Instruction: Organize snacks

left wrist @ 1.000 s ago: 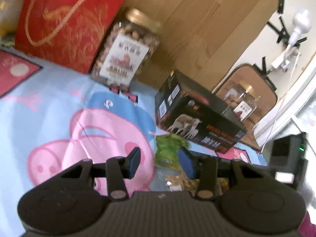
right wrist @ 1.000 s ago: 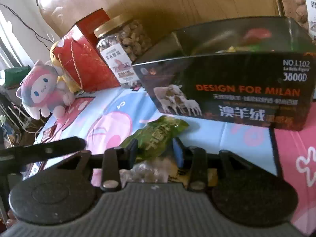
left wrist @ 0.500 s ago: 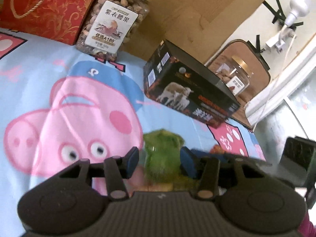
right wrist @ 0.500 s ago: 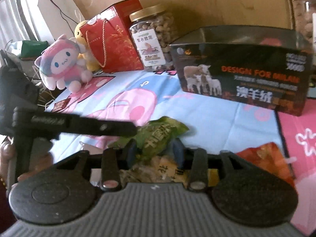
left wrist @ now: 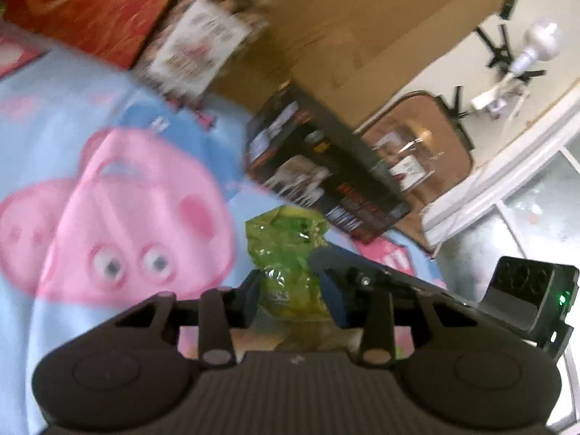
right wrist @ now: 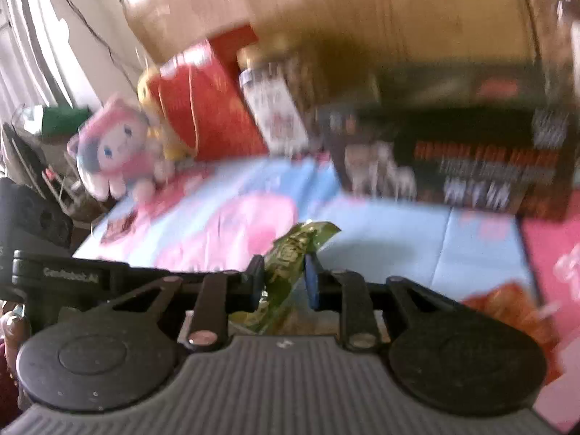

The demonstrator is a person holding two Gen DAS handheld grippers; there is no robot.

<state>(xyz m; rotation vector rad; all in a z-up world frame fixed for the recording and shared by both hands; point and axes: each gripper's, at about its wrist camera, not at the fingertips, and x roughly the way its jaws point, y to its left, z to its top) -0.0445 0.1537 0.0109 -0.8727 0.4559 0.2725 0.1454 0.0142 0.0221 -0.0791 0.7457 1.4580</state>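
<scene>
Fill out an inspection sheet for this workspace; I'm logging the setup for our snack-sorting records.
Surface: blue mat with a pink cartoon pig print, pink patches at its edges.
Job's things: green snack packet between both grippers' jaws; orange packet lying on the mat; black box and nut jar standing at the back.
Clutter: plush toy and red gift bag at the mat's far edge.
Grippers: left gripper has its jaws wide around the packet; right gripper has its jaws narrowed onto it.
Cables: thin dark cable on the wall.
Surroundings: wooden board behind the box; both views blurred.
</scene>
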